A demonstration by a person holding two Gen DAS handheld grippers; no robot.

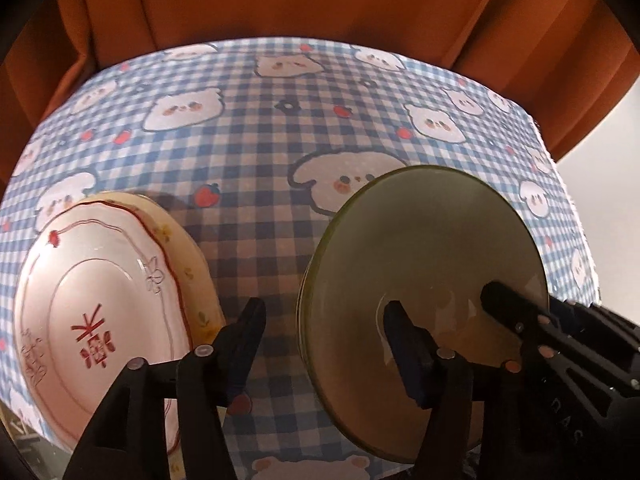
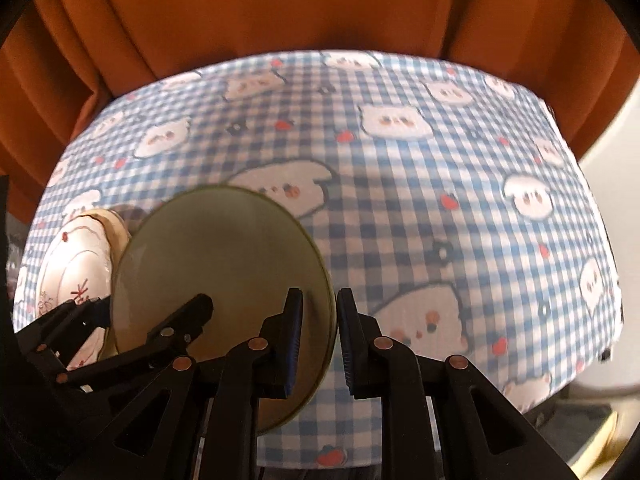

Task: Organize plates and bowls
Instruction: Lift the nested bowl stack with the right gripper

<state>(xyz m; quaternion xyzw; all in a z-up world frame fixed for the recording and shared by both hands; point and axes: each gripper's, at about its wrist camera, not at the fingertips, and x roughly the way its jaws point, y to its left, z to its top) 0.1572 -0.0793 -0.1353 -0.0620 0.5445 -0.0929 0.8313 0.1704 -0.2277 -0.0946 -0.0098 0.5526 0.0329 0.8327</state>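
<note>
We hold the green bowl (image 2: pixel 224 272) by its rim in the right gripper (image 2: pixel 318 344), its jaws pinched narrow on that edge. Our left gripper (image 1: pixel 324 344) stands half-wide astride the bowl's other rim, pressing nothing. Left of the bowl, the white plate (image 1: pixel 100 312) already rests on a yellow floral plate (image 1: pixel 192 256). Plates look stacked; placing the bowl remains.

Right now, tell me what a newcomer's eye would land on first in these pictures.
The green bowl fills the middle, tilted on edge over the checked cloth, its rim pinched in the right tongs. The left tongs stand open at the bowl's left rim, one finger inside it. Left of the bowl lie stacked plates, the top one white with red characters.
</note>
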